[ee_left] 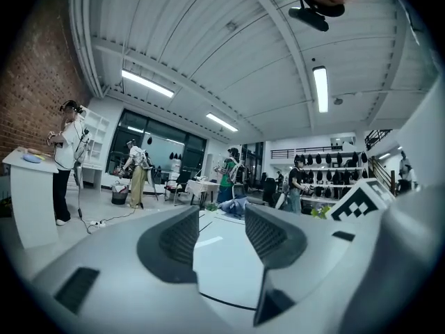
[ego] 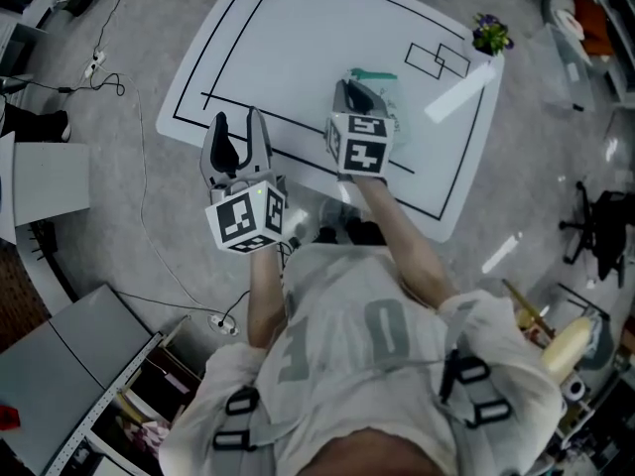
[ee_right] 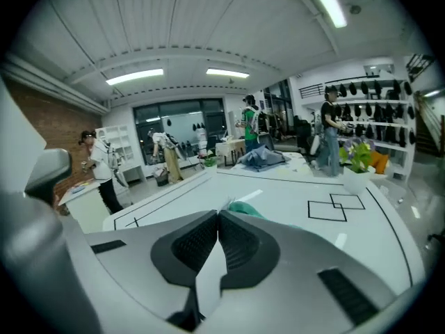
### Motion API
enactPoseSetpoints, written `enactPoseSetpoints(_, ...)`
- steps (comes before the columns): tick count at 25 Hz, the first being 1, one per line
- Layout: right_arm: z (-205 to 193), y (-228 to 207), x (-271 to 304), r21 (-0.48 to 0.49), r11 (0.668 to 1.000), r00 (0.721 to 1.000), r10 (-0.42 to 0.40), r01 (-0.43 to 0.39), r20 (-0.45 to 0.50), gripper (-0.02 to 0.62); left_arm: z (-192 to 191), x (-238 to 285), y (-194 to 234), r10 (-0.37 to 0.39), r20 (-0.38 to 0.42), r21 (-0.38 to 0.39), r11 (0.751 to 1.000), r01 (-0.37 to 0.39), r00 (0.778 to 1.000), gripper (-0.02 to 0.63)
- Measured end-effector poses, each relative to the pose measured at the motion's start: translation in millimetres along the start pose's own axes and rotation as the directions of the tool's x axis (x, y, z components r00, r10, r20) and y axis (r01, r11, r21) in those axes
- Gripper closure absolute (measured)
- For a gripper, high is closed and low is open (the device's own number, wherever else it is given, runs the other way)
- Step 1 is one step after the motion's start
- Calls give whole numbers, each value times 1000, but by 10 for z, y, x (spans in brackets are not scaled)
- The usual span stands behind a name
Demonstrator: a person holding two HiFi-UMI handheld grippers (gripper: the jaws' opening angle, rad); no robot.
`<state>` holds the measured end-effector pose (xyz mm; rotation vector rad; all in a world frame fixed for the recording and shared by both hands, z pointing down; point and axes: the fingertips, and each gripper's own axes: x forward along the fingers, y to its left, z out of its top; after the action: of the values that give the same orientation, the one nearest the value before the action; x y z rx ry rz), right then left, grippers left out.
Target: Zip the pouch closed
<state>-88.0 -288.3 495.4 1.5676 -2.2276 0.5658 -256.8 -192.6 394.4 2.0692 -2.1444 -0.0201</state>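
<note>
Two weak spots: right gripper [ee_right: 217, 216], closed on just a thin edge of the pouch [ee_right: 245, 209], right of middle on the counter [ego: 298, 38], may lose it; left gripper [ee_left: 221, 218], wide and empty, steadies nothing.

The hand-held gripper [ee_right: 217, 212] pinches an edge of the green pouch [ee_right: 242, 209]

Your table [ego: 298, 28] is white with thin black lines and rectangles drawn on it, and the pouch [ego: 383, 83] is green with a pale, clear part. Your left gripper [ego: 238, 117] and right gripper [ego: 343, 87] are light grey with black ribbed pads [ee_left: 182, 236], and each carries a cube [ego: 248, 218] of black-and-white square markers. The floor [ego: 119, 167] is grey.
</note>
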Motion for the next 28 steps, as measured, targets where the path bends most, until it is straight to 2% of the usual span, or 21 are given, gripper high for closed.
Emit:
enactPoseSetpoints(7, 293, -15, -462, -75, 972, 974, 224, -221, 31, 583, 177, 45, -337, -78, 37, 6, 997, 78, 996, 419)
enactPoseSetpoints(11, 532, -79, -765, -111, 946, 947, 312, -304, 72, 583, 293, 71, -551, -123, 66, 6, 992, 123, 990, 419)
enactPoseSetpoints(18, 845, -260, -1271, -258, 928, 930, 320, -269, 180, 583, 479, 86, -966, -220, 102, 28, 975, 218, 970, 419)
enactPoseSetpoints(24, 848, -358, -1502, -324, 909, 923, 333, -262, 190, 583, 536, 92, -1301, -315, 105, 20, 949, 314, 943, 419)
enactPoseSetpoints(28, 818, -401, -1631, -351, 896, 919, 350, -272, 183, 583, 572, 86, -1412, -347, 109, 20, 938, 347, 931, 419)
